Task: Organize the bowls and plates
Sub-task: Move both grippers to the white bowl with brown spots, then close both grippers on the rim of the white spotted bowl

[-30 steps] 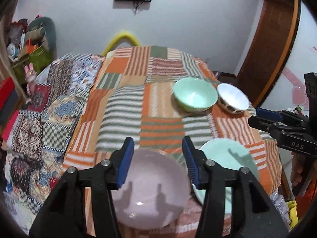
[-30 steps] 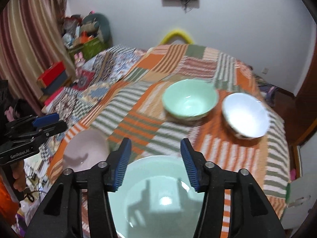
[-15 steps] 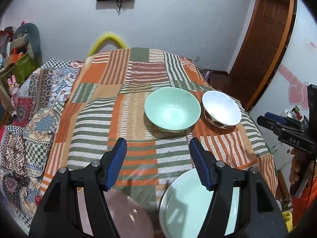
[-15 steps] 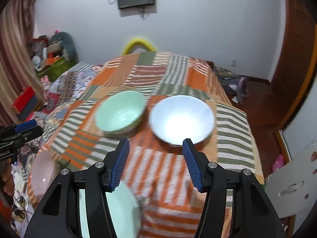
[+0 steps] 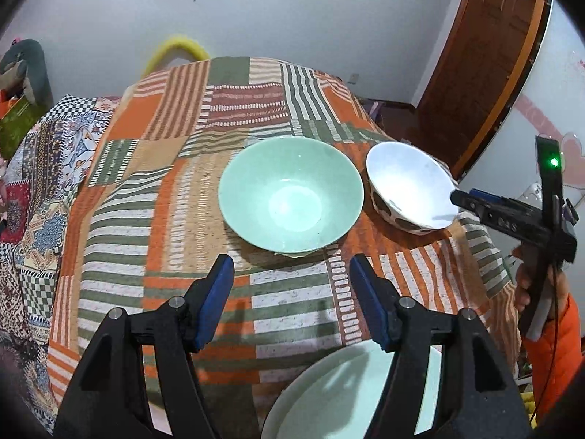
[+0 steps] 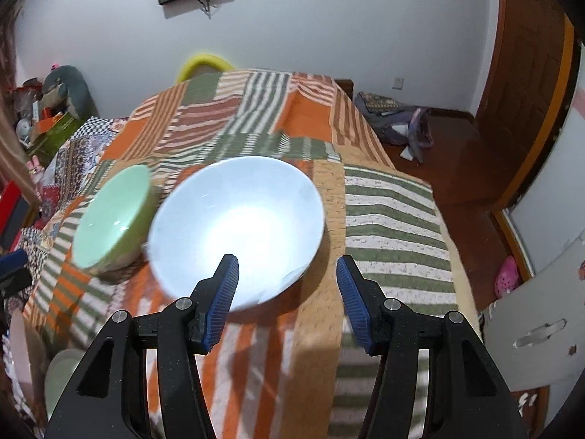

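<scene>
Underneath everything, a quilt [image 5: 175,219] of woven patchwork: orange, olive and cream stripes, coarse in texture, draped over a rounded bed.

Near the quilt's middle, a green bowl [image 5: 290,197]: glossy, round, wide-flared, upright on a small foot. In the right wrist view, the same green bowl [image 6: 111,216], blurred.

Just right of the green bowl, rims close and contact unclear, a white bowl [image 5: 411,190]: smooth glazed inside, dark blotches on the outer wall, slightly tilted. From the right wrist, the white bowl [image 6: 237,230] fills the centre, bright and featureless inside.

Nearer than the green bowl, at the quilt's front edge, a pale green plate [image 5: 351,391]: flat, shiny, thin-rimmed, partly hidden behind a finger.

Left gripper [image 5: 292,298]: black matte arms, ribbed blue pads, spread wide and empty, hanging above the quilt just short of the green bowl.

Right gripper [image 6: 287,296]: same build, likewise parted with nothing between the pads, left pad overlapping the white bowl's near rim in view, contact impossible to tell.
</scene>
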Available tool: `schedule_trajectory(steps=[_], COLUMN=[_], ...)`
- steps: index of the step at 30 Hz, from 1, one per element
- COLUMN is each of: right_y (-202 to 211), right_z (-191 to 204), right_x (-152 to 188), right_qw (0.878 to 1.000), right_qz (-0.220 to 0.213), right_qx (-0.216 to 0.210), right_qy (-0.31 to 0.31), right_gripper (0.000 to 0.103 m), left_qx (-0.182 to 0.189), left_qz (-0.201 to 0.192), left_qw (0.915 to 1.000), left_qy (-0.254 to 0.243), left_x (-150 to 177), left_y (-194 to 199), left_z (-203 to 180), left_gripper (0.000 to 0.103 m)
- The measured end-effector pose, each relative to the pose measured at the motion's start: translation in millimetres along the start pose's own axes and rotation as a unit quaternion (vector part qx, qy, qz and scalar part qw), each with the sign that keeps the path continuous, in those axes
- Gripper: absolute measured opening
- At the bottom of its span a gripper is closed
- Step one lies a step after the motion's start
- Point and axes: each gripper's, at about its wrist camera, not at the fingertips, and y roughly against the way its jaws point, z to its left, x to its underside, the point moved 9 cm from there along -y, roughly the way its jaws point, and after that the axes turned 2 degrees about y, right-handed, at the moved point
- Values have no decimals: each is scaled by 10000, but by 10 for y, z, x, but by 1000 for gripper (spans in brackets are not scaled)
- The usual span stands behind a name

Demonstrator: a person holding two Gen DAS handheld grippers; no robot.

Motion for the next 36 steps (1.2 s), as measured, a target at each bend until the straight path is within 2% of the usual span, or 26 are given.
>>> schedule_trajectory(steps=[5,11,12,16,23,34,36], right_y=[-198,-355,-357,-336,-188,79,77], right_z=[-104,-75,-50,-41,-26,119,121], right_x=[-13,39,49,47,183,530,569], right_qw=[9999,9991,9989,9992,9975,9930,9925], right_qz=[120,288,300,237,348,580,608], right_qx=[-39,-299,-360,-302,-604,-938,-983], right_qy=[-104,-52,-18,89,112,413,407], right_gripper=[49,23,21,19,17,17,17], left_qx=[39,79,89,133,308,607,649], left_qz=[123,206,214,243,300,644,733], left_qw=[9999,9997,9997,9994,9987,9954,9943], left_qy=[-51,-115,-125,-196,-276,-377,-422], left_x=[4,-15,-21,-32,-45,85,121], left_y=[-178,-292,-303,-326,-369,-623,-690], left_z=[-48,-132,-151,-259,-469,-801,-863], left_gripper=[65,65,65,65,65,65,58])
